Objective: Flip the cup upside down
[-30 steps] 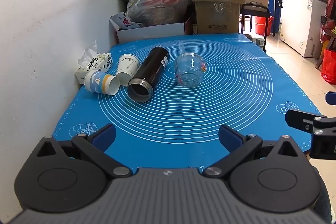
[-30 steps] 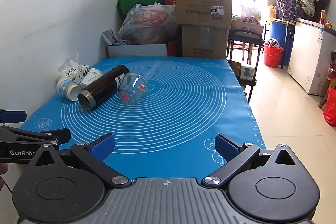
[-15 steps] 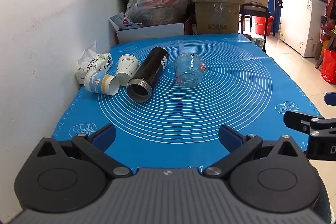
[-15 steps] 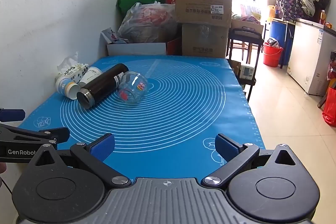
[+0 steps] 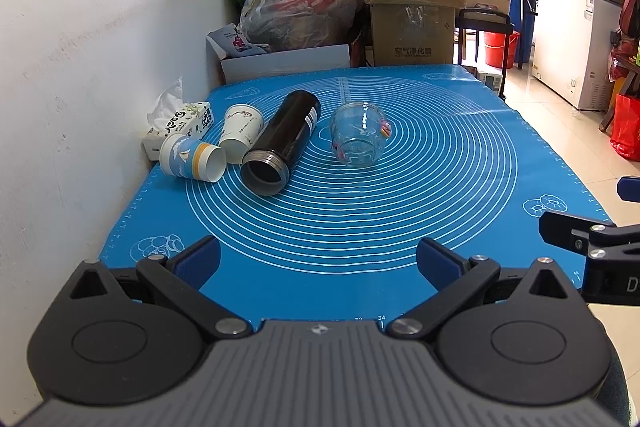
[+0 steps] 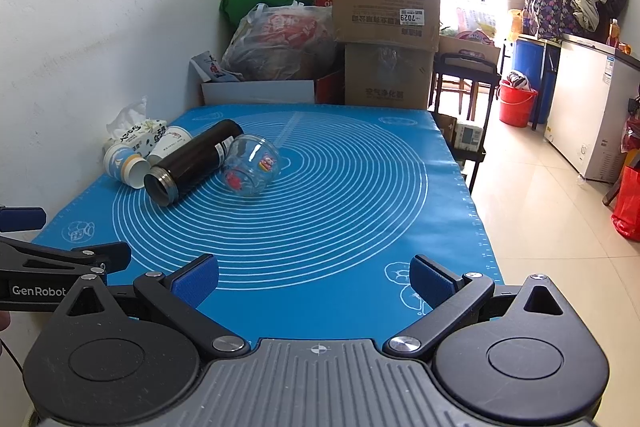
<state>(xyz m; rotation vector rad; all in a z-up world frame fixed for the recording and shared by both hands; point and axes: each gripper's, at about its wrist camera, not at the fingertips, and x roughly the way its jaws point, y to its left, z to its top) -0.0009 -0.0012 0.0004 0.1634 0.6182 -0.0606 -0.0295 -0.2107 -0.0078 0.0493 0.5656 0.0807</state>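
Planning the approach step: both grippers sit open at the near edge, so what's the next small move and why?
Probably advance the right gripper toward the glass cup. The cup lies on its side on the blue mat, apart from the black flask in the left view, and both jaws are open, empty and well short of it.

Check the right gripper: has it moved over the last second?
Yes, slightly. In the right wrist view the black flask and glass cup sit a little further left in frame, so the right gripper has drifted or turned slightly rightward.
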